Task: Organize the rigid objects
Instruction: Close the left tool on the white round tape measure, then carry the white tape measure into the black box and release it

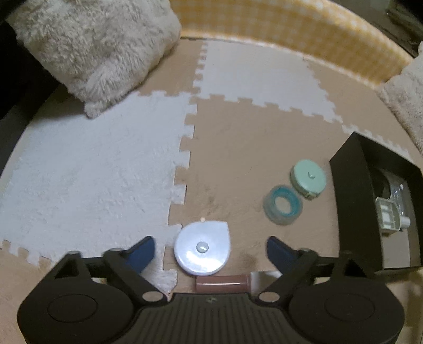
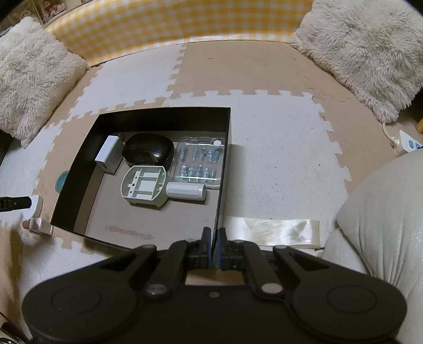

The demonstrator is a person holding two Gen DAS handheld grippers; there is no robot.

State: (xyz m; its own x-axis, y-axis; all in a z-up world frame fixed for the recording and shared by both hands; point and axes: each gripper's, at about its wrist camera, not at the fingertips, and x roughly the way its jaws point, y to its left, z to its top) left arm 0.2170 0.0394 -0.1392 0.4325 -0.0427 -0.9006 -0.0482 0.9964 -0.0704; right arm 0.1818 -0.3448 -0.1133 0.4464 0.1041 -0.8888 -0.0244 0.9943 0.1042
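White teardrop-shaped plastic tape measure [image 1: 202, 248] lies between the spread left gripper [image 1: 210, 247]; centre before squeezing. Right gripper [image 2: 214, 247] pinches the black box's near wall [image 2: 221, 185].

Home living area, floor level. I am working on interlocking foam puzzle mats [image 2: 277, 148] in beige and white, with shaggy cream cushions [image 2: 370, 50], a yellow gingham-covered edge [image 2: 171, 23] behind and a power strip [image 2: 408, 144] nearby.
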